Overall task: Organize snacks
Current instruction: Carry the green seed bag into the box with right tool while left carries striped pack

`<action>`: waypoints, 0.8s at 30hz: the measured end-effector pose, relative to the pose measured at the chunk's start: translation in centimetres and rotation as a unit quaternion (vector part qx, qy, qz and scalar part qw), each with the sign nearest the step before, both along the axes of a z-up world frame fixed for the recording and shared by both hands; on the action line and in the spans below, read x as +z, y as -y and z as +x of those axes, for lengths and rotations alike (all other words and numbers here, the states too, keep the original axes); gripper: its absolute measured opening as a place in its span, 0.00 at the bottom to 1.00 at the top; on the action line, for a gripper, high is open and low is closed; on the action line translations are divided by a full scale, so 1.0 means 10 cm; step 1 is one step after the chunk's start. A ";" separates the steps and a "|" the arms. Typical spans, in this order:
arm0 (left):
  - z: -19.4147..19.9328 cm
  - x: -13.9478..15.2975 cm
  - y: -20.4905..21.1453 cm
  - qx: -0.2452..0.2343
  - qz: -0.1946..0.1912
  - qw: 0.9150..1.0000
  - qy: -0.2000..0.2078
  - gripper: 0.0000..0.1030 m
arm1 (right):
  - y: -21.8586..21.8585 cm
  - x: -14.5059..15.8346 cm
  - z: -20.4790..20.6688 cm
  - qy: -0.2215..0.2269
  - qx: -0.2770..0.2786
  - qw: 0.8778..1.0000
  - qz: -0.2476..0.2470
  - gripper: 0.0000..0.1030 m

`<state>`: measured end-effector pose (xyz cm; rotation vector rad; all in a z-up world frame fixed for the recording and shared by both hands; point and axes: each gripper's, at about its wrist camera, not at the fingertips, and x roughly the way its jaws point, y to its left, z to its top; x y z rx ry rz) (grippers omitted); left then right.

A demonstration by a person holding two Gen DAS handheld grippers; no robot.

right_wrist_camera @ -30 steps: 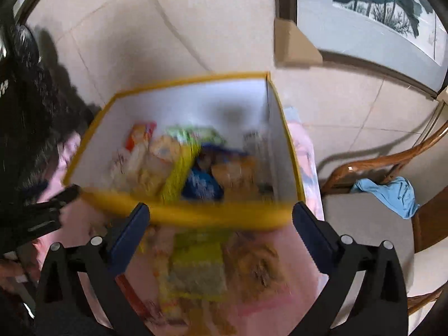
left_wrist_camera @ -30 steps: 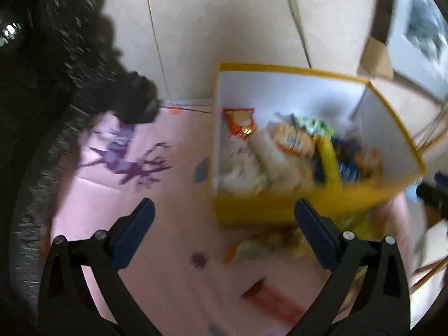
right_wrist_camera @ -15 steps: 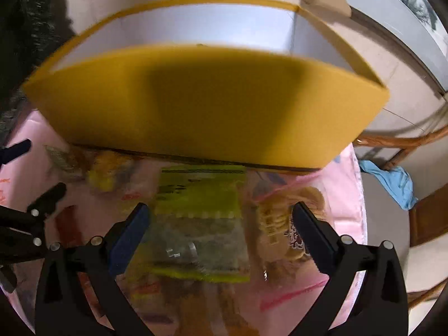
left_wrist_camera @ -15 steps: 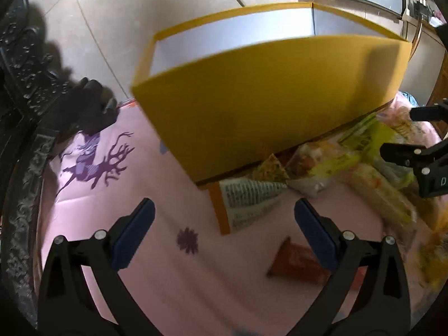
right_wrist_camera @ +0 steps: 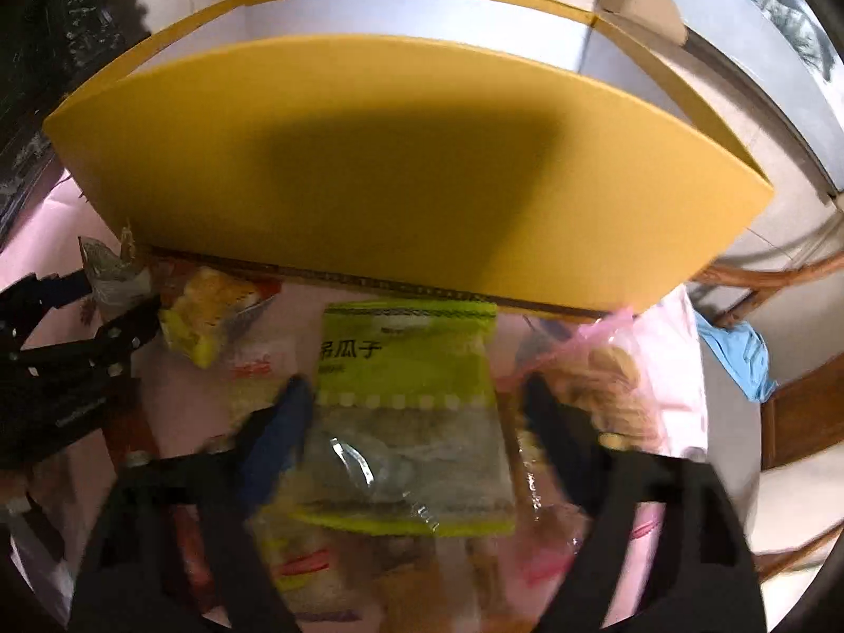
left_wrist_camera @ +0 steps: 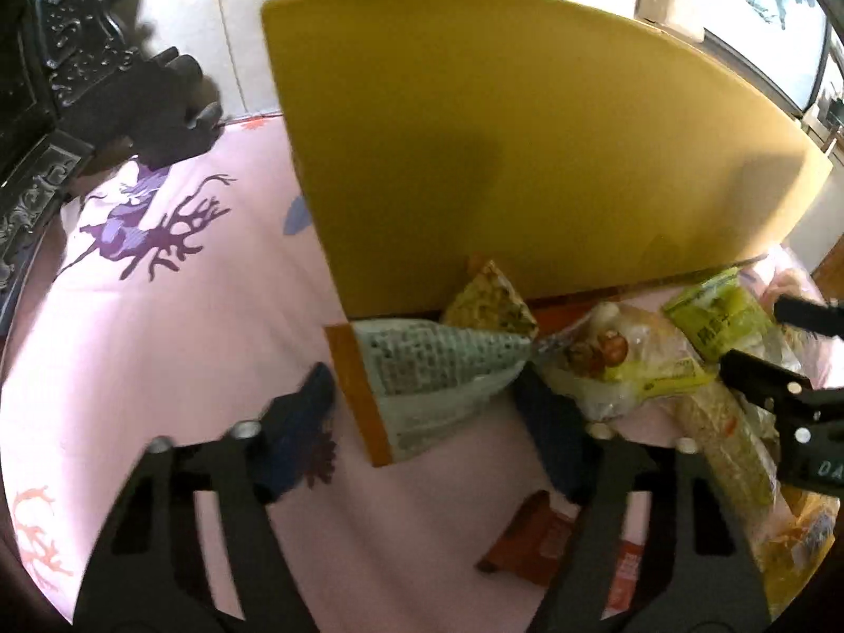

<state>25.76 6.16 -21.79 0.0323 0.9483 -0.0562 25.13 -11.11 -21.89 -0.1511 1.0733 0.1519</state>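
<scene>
While the yellow box [left_wrist_camera: 527,158] stands on the pink cloth [left_wrist_camera: 174,327] with snack packs strewn along its near wall, the left gripper [left_wrist_camera: 427,411] hangs wide open astride a grey pack [left_wrist_camera: 422,369] with an orange edge. The right gripper [right_wrist_camera: 411,422], also spread wide, straddles a green seed pack [right_wrist_camera: 406,395] lying flat just before the box. A pink cookie bag [right_wrist_camera: 606,385] lies beside its right finger.

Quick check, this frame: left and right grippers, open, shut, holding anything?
Left gripper: open, straddling the grey-printed snack packet, not gripping.
Right gripper: open, astride the green seed packet, not gripping.
</scene>
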 end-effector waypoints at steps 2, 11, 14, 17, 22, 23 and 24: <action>0.00 0.02 -0.01 0.010 -0.006 1.000 -0.003 0.41 | -0.05 0.00 -0.02 -0.007 0.009 1.000 0.011 0.61; -0.12 0.07 -0.20 0.033 -0.066 0.996 -0.041 0.32 | 0.37 0.16 -0.21 -0.059 -0.039 0.987 0.144 0.59; -0.25 0.09 -0.19 0.030 -0.070 0.996 -0.042 0.32 | 0.46 0.25 -0.33 -0.063 -0.043 0.983 0.166 0.59; -0.40 0.15 -0.17 0.035 -0.072 0.996 -0.047 0.32 | 0.58 0.32 -0.46 -0.066 -0.044 0.982 0.172 0.59; -0.77 0.25 -0.25 0.062 -0.101 0.992 -0.046 0.32 | 0.59 0.41 -0.91 -0.067 -0.046 0.979 0.187 0.59; -0.87 0.27 -0.27 0.066 -0.104 0.991 -0.047 0.32 | 0.58 0.44 -0.91 -0.067 -0.047 0.979 0.188 0.59; -0.92 0.28 -0.28 0.069 -0.103 0.991 -0.048 0.32 | 0.60 0.47 -0.99 -0.066 -0.050 0.978 0.191 0.59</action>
